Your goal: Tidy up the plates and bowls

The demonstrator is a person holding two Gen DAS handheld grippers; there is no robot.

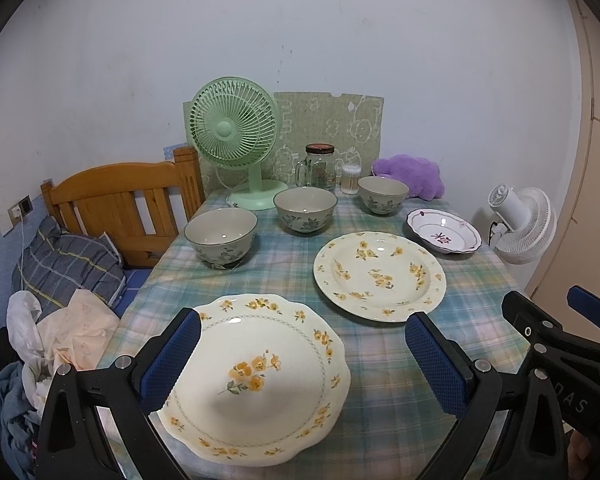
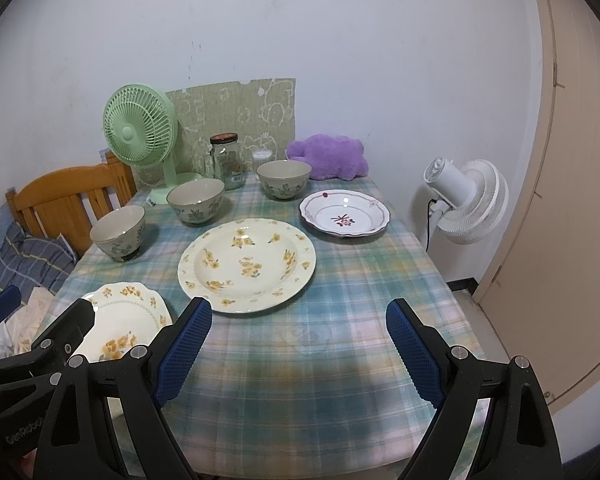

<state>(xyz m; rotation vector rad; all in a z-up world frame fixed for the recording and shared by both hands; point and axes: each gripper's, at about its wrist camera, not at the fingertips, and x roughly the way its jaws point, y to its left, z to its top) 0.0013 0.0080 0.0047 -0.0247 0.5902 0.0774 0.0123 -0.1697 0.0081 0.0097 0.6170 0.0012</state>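
Observation:
On the plaid tablecloth (image 1: 284, 272) lie a scalloped cream plate with yellow flowers (image 1: 260, 380) at the front, a round yellow-flowered plate (image 1: 380, 276) in the middle, and a small white plate with a red motif (image 1: 444, 231) at the back right. Three grey-green flowered bowls (image 1: 221, 234) (image 1: 305, 210) (image 1: 383, 194) stand in a row behind them. My left gripper (image 1: 302, 346) hangs open over the scalloped plate (image 2: 124, 324). My right gripper (image 2: 298, 336) is open above bare cloth (image 2: 320, 360), near the round plate (image 2: 247, 264). The small plate (image 2: 345, 213) lies beyond.
At the back stand a green desk fan (image 1: 236, 136), a glass jar (image 1: 320, 166), a cotton-swab tub (image 1: 351, 179) and a purple plush (image 1: 410, 176). A wooden headboard (image 1: 120, 208) and bedding (image 1: 68, 264) sit left; a white fan (image 2: 466, 200) and a door (image 2: 572, 160) are on the right.

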